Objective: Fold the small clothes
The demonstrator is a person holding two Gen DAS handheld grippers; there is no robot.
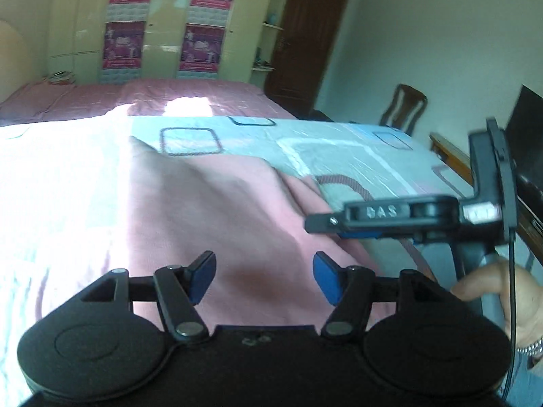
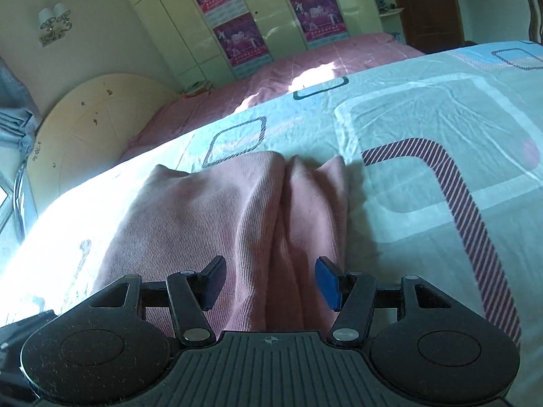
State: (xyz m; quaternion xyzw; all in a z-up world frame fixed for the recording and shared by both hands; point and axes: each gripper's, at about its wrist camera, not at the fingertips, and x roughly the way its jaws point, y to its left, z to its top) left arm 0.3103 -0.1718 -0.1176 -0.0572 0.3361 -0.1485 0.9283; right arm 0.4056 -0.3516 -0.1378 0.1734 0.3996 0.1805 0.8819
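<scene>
A pink ribbed garment (image 1: 203, 203) lies on the patterned bed sheet (image 1: 339, 146), its left part washed out by sunlight. My left gripper (image 1: 264, 276) hovers over it, open, with nothing between its blue pads. In the right wrist view the garment (image 2: 210, 210) shows a lengthwise fold ridge down its middle. My right gripper (image 2: 269, 283) is over the near end of that ridge, jaws apart, pads not pressing the cloth. The right gripper's black frame (image 1: 407, 213) also shows side-on at the right of the left wrist view, with a hand (image 1: 492, 288) on its handle.
The sheet (image 2: 424, 169) extends to the right of the garment. A second bed with a pink cover (image 1: 186, 95) stands behind, then a wardrobe with posters (image 1: 163, 23). A wooden chair (image 1: 404, 108), a dark door (image 1: 305, 34) and a cream headboard (image 2: 91, 125) stand around.
</scene>
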